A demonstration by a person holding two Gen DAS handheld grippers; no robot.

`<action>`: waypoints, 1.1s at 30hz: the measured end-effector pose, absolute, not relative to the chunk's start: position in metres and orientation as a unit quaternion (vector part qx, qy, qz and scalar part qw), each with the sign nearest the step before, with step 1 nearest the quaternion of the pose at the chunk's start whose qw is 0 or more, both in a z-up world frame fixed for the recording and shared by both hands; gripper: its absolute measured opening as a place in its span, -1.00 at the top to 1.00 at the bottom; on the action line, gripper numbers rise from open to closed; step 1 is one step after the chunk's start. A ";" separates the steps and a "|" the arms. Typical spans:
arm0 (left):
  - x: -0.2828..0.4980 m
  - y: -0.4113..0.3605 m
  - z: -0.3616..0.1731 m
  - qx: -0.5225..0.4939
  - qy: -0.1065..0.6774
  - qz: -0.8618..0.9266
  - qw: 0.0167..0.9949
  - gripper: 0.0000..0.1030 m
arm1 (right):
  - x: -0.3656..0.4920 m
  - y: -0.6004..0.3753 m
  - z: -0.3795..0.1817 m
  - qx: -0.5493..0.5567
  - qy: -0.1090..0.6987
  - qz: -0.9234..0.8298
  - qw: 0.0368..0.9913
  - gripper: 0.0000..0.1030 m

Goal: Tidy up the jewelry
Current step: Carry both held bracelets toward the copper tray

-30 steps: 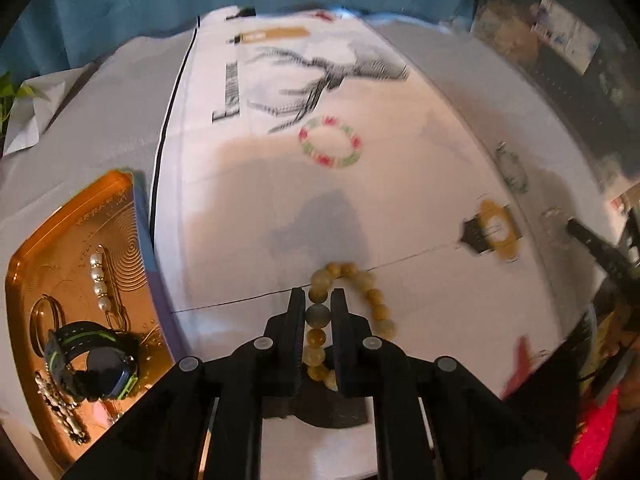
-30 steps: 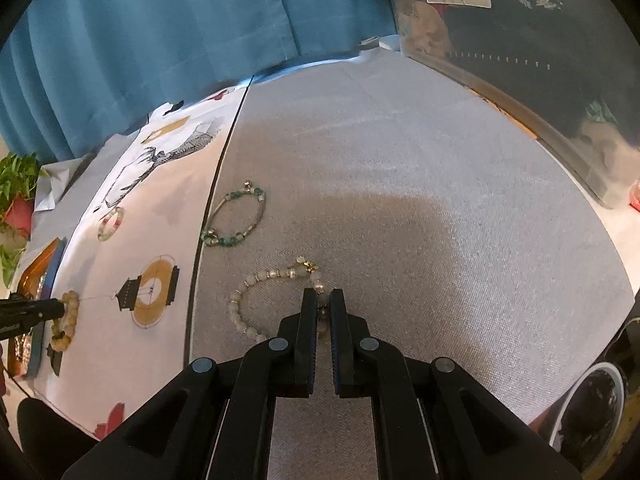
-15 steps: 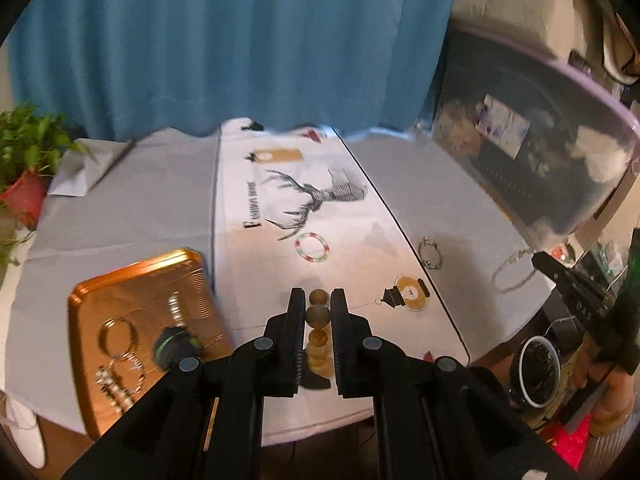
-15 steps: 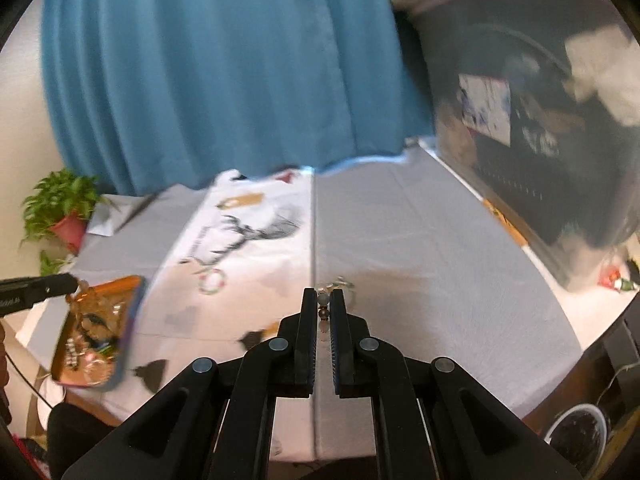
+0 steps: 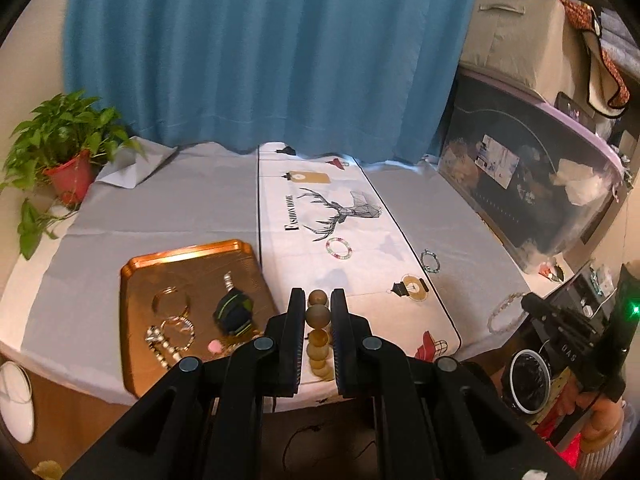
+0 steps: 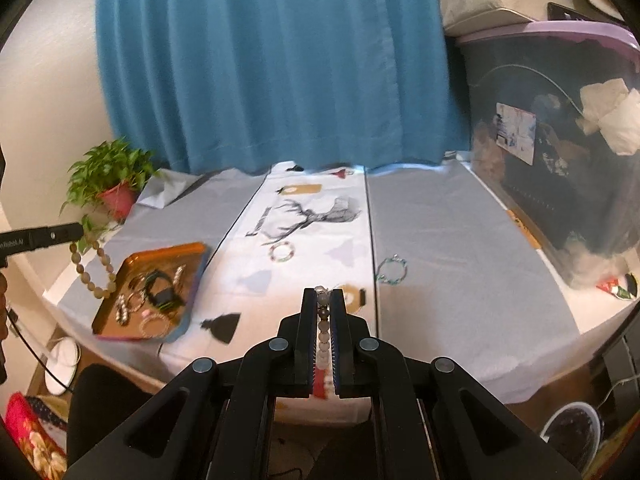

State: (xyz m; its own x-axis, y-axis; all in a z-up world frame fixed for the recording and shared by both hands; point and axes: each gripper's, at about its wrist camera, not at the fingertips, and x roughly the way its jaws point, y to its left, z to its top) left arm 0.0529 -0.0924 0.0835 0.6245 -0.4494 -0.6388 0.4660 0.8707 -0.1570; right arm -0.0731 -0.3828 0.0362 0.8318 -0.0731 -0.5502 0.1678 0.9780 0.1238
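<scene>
My left gripper (image 5: 317, 300) is shut on a yellow-brown bead bracelet (image 5: 318, 334) and holds it high above the table's near edge; the bracelet hangs as a loop in the right wrist view (image 6: 91, 270). My right gripper (image 6: 325, 300) is shut on a pale bead bracelet (image 6: 322, 330), also lifted; that bracelet dangles at the right in the left wrist view (image 5: 503, 312). A copper tray (image 5: 136, 280) with several pieces of jewelry sits at the left. A pink-green bead ring (image 5: 338, 248) and a green-bead bracelet (image 5: 430, 261) lie on the cloth.
A potted plant (image 5: 64, 152) stands at the back left. A large clear storage bin (image 5: 532, 184) lines the right side. A blue curtain (image 5: 260, 48) hangs behind the table. The white printed runner (image 5: 328, 216) crosses the grey cloth.
Both grippers have risen and pulled back from the table, each lifting its bracelet off the cloth. The views now take in the whole table instead of a close patch.
</scene>
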 end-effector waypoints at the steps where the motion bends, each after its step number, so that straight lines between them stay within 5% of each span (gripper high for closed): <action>1: 0.050 -0.088 0.083 0.010 0.350 -0.252 0.902 0.80 | -0.075 -0.378 0.036 0.081 0.285 -0.061 0.953 0.87; 33: 0.115 0.045 0.052 -0.046 0.361 -0.177 0.915 0.80 | 0.050 -0.169 0.025 -0.012 0.314 0.142 0.939 0.87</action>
